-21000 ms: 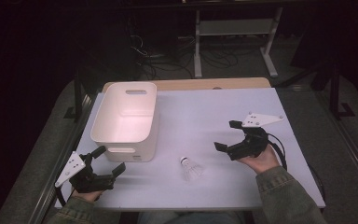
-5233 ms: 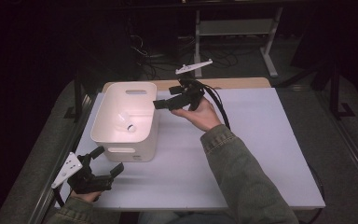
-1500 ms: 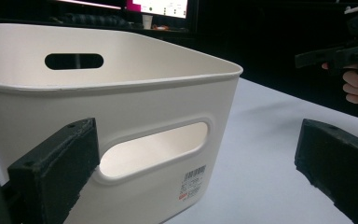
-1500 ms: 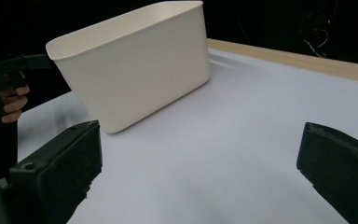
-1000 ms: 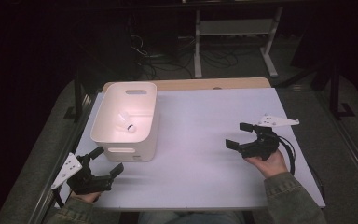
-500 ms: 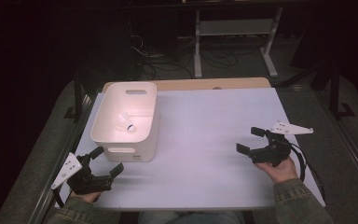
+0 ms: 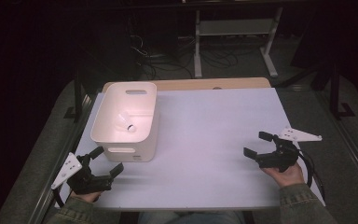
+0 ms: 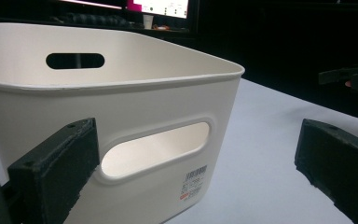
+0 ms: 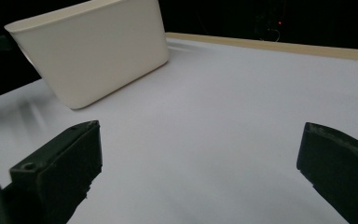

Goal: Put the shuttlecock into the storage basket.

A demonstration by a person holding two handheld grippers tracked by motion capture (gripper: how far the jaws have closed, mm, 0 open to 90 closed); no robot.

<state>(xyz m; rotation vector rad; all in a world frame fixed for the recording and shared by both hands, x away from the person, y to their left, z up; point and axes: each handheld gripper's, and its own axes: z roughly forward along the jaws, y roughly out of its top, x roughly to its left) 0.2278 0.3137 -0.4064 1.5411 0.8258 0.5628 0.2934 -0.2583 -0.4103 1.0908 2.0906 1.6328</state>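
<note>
Small clear bottle (image 7: 127, 123) lying on its side on the floor of the white bin (image 7: 103, 122), dark cap end toward the near wall, touching nothing else inside. Bin standing upright at the far-left part of the white table (image 7: 205, 140), handle slot in the near wall facing the person. Apparently the placing step done: bottle in, nothing else loose on the tabletop to gather.

Right gripper (image 7: 259, 150) low over the near-right part of the table, well apart from the bin, jaws spread wide with nothing between them; same in the right gripper view, bare table between the two black jaws and the bin (image 9: 93, 51) off at the far left. Left gripper (image 7: 107, 161) near the front-left corner, just beside the bin's near wall, jaws likewise parted and empty; in the left gripper view, the bin (image 8: 121, 121) close ahead, handle slot between the jaws but not touched.

Judging by this, little or nothing left: both tongs released, hands down at the table's near edge, work looking finished.
</note>
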